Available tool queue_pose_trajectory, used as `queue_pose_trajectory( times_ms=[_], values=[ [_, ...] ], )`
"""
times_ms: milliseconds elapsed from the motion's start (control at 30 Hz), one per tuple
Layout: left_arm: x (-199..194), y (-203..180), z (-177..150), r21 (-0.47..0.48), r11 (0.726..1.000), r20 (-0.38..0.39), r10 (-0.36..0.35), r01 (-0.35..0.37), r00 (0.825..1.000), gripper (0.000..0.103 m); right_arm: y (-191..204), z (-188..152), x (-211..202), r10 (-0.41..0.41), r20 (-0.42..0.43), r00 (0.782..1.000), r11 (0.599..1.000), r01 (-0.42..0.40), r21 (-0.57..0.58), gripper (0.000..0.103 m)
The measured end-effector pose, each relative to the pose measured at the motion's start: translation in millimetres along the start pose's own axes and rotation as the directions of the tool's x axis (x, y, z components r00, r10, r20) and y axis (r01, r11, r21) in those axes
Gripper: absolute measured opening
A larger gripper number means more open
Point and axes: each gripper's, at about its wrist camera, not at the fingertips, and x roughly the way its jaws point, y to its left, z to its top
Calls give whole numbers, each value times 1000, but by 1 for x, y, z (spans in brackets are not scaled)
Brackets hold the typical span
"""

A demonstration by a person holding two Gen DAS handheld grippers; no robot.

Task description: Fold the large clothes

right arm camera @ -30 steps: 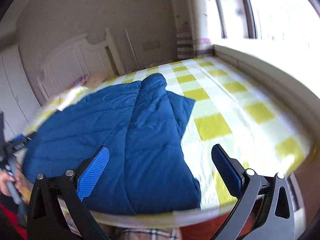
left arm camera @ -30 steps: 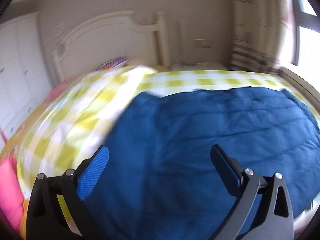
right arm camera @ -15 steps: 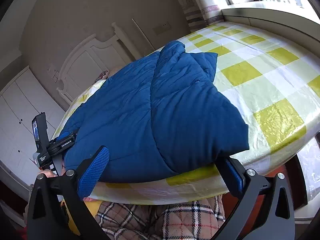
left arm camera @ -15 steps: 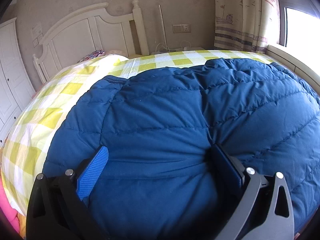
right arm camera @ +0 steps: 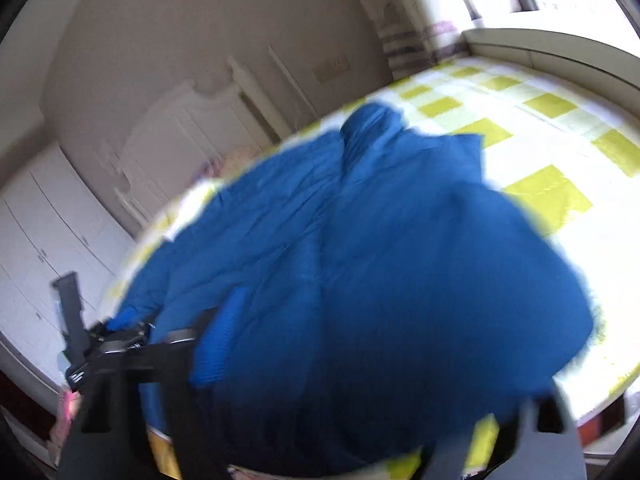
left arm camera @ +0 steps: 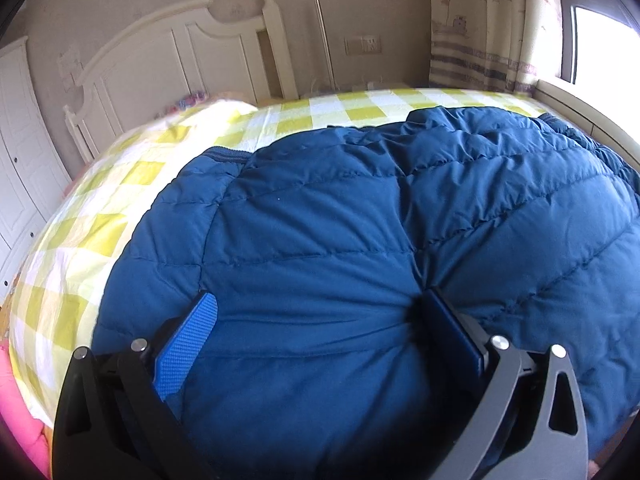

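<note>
Both grippers have pushed in over the coat since a second ago. Left gripper (left arm camera: 316,320) spread wide, textured blue pads (left arm camera: 186,346) pressing into puffy quilted fabric — no pinch. Right gripper (right arm camera: 360,364) closing, padded hem between its jaws; frame blurred, contact unclear. Blue down coat (left arm camera: 380,240) lies flat on the yellow-checked bedsheet (left arm camera: 100,232) — carved white headboard (left arm camera: 160,60) behind.

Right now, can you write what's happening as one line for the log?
step: grabbing near hem | item: blue puffy coat on checked bed | left tongs: open, coat bulging between | right tongs: closing around coat, view blurred
</note>
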Motion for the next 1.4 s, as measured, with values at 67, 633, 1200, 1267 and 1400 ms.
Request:
queue_pose_trajectory(
  times_ms=[67, 633, 1200, 1267, 1400],
  values=[
    [-8, -1, 21, -12, 998, 0, -55, 55, 998, 101, -10, -5, -11, 31, 17, 999, 999, -32, 30, 46],
    [41, -1, 97, -28, 999, -11, 15, -15, 1000, 98, 120, 31, -39, 86, 161, 983, 954, -35, -299, 45],
    [-125, 238, 61, -215, 975, 246, 108, -54, 963, 100, 356, -183, 145, -30, -99, 995, 221, -90, -971, 48],
    [-117, 203, 73, -119, 993, 240, 44, -15, 970, 100, 360, -182, 145, -37, -94, 995, 213, -84, -973, 49],
    [-81, 103, 107, 118, 990, 187, -95, 73, 978, 100, 354, -205, 133, -28, -24, 999, 120, -20, -993, 59]
  ],
)
